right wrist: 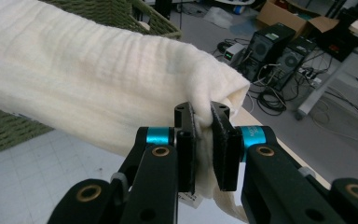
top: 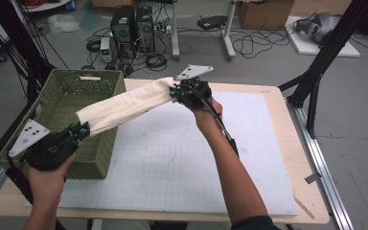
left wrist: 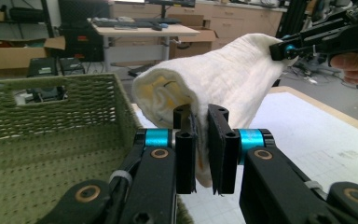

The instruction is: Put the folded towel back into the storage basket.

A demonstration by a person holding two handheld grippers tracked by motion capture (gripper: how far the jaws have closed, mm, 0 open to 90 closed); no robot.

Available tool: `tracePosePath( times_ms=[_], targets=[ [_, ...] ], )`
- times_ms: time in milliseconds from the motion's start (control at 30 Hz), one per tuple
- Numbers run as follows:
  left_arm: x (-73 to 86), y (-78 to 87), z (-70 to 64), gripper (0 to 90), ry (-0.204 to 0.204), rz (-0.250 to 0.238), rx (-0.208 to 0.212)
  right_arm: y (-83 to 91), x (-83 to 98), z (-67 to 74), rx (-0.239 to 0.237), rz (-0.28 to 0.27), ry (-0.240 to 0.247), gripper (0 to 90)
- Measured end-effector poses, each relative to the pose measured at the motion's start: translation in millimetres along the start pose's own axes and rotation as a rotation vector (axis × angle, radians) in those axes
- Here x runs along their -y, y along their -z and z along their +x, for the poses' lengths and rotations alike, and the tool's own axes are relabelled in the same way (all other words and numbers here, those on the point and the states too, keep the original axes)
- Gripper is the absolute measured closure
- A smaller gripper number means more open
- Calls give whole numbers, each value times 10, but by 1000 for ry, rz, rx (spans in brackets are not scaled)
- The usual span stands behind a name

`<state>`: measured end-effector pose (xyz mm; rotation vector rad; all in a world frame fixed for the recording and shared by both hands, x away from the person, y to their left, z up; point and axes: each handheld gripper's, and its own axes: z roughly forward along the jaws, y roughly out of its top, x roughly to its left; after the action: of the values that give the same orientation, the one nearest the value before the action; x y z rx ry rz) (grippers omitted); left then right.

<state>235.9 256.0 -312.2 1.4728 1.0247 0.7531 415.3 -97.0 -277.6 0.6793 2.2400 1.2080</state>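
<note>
A cream folded cloth [top: 124, 106] hangs stretched in the air between both grippers, over the right rim of the green woven basket [top: 60, 96]. My left gripper [top: 82, 131] is shut on the cloth's near-left end, above the basket's front right corner. In the left gripper view its jaws [left wrist: 201, 140] pinch the cloth [left wrist: 223, 79] edge. My right gripper [top: 175, 92] is shut on the far-right end, above the white mat. The right gripper view shows its jaws [right wrist: 202, 135] clamped on a bunched corner of the cloth [right wrist: 88, 70].
The basket sits on the table's left side, partly on the white gridded mat [top: 182, 158]. The wooden table edge [top: 311, 191] runs along the right. Computer towers [top: 132, 24] and cables lie on the floor behind. Black frame legs [top: 326, 52] stand at the right.
</note>
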Motion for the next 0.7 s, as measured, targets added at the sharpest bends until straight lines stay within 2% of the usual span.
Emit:
tracePosePath(
  times_ms=[367,700],
  targets=[
    [18,201,155,819,17,-17,-68,-304,-249,145,-40,-21,43,820],
    [35,367,267,819,34,-31,-117,-532,-408,283,-77,-35,59,820]
  ],
)
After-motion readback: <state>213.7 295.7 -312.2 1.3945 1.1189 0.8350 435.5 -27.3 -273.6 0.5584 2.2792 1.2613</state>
